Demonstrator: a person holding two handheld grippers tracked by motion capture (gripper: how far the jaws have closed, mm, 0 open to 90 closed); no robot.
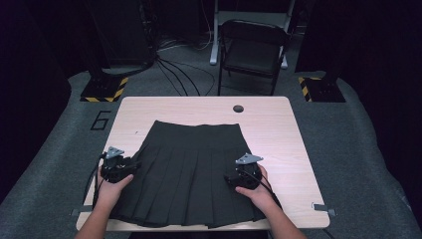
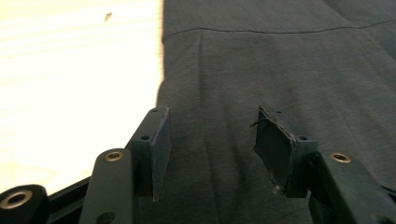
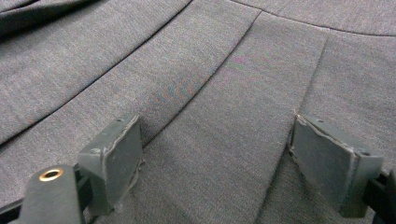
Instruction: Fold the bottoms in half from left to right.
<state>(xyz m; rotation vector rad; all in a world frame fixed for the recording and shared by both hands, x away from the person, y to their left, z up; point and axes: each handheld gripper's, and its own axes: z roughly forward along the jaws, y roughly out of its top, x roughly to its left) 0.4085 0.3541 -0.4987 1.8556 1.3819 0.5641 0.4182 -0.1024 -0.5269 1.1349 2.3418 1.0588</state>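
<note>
Dark pleated skirt (image 1: 191, 169) lies flat on table (image 1: 278, 129), waistband far side. My left gripper (image 2: 210, 144) and right gripper (image 3: 233, 172) both released, gripping nothing.

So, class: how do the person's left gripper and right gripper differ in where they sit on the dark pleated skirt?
The left gripper sits at the dark pleated skirt's left edge beside bare light wooden table; the right gripper sits further in, over the pleats. The left one's jaws stand narrower than the right's. Both are open, gripping nothing.
</note>
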